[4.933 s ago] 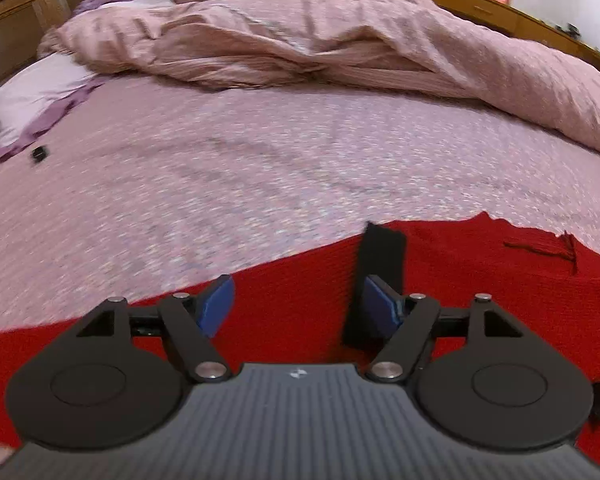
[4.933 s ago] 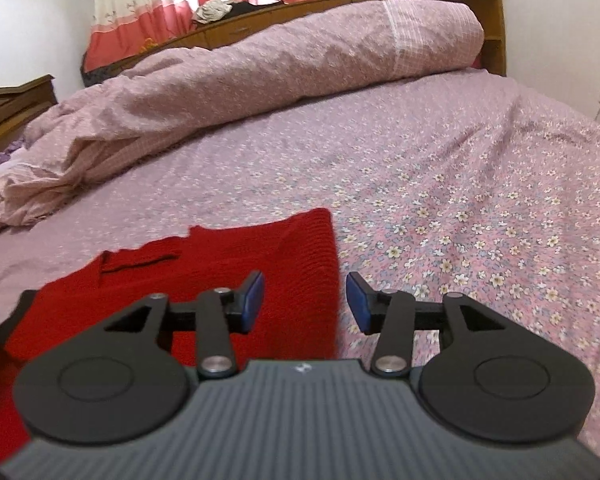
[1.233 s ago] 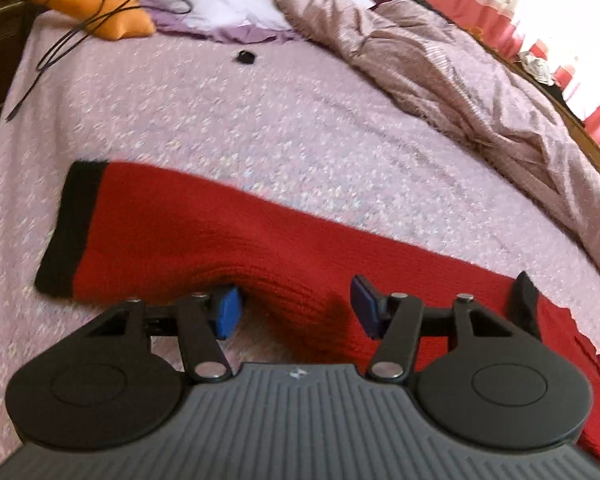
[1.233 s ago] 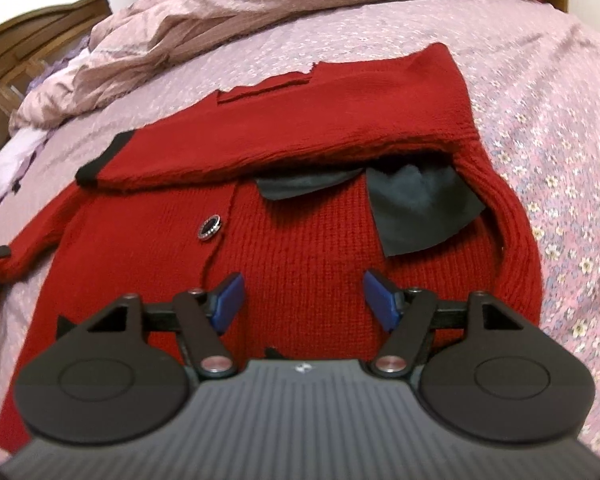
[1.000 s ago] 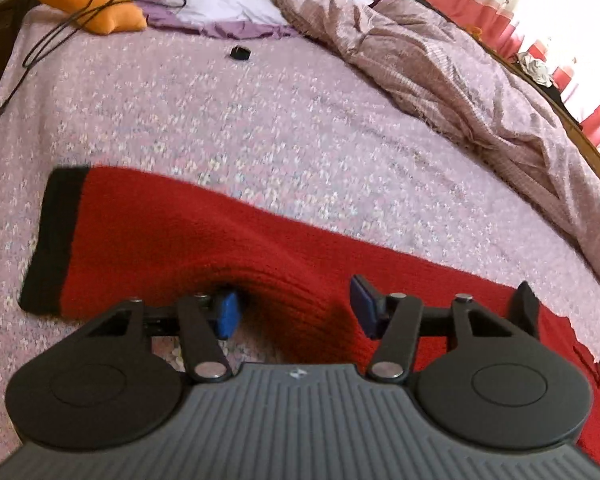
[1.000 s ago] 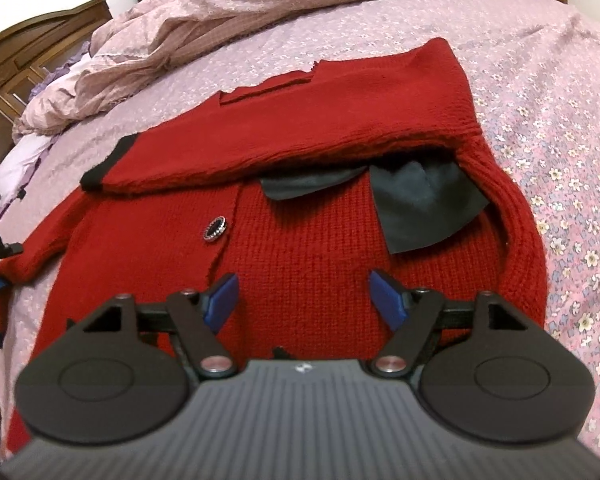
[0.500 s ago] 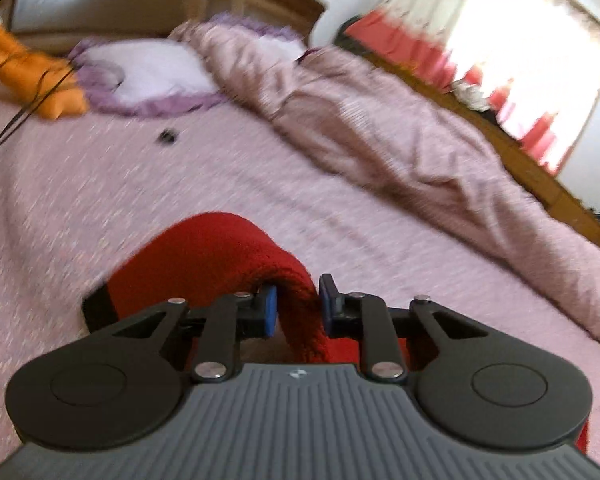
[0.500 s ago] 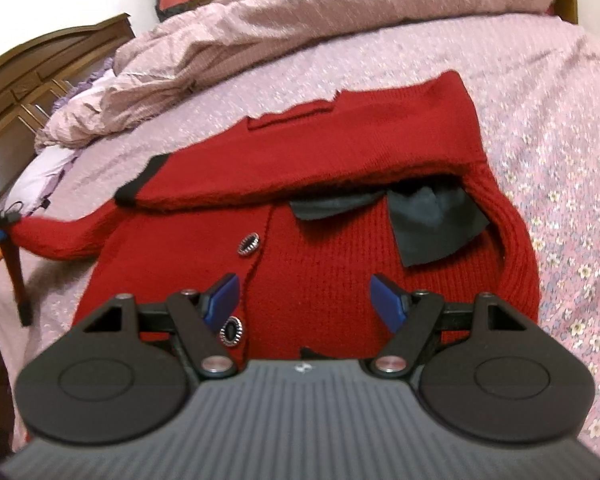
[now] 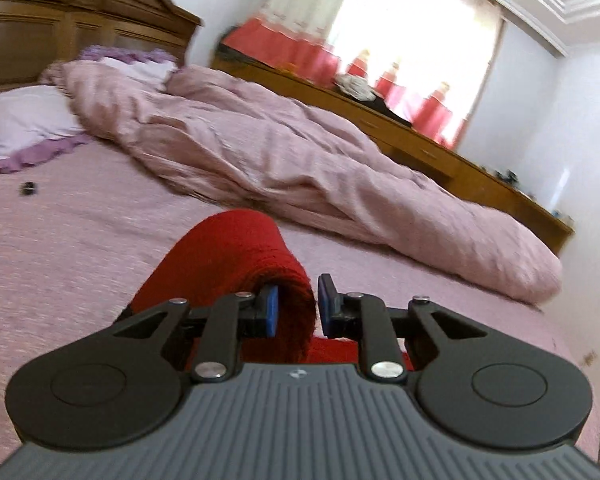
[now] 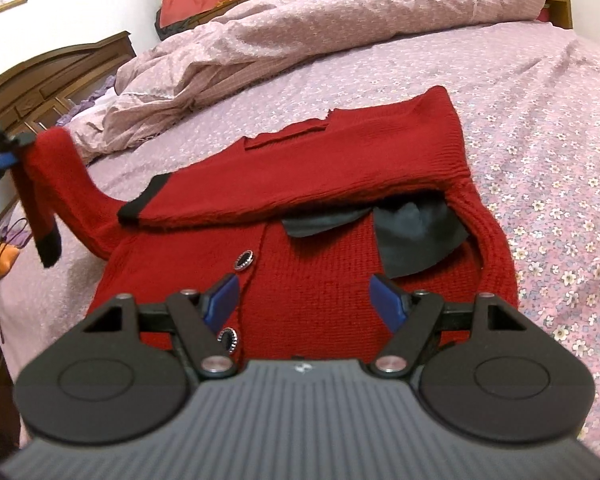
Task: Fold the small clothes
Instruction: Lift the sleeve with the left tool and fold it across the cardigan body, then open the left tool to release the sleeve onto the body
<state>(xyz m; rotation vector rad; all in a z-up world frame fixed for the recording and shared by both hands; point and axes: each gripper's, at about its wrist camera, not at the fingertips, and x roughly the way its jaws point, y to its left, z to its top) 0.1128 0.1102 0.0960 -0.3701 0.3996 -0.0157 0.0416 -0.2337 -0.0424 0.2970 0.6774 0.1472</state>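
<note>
Currently catalogued, near to far:

Left tongs: clamped on a fold of red sleeve; blue pads press the knit from both sides.
Sleeve: raised off the bed and arched over the left tongs; in the right view it hangs at far left, black cuff pointing down.
Right tongs: jaws wide apart, nothing between the pads; held over the cardigan's lower front.
Cardigan: red knit, lying flat on the bed, front side up, just ahead of the right tongs.
Buttons: two dark round ones on the placket, one near the left pad, one further up.
Lining: dark grey cloth showing under the folded-over part, right of centre.
Folded sleeve: laid across the chest, its black cuff at the left end.
Collar: at the far edge of the cardigan.
Bed: pink sheet with small flowers, under everything.
Small black item: on the sheet at left, too small to identify.
Quilt: pink, crumpled, heaped along the bed's far side.
Pillow: pale lilac with a purple frill, at the headboard.
Curtain: white and red, at the bright window behind.
</note>
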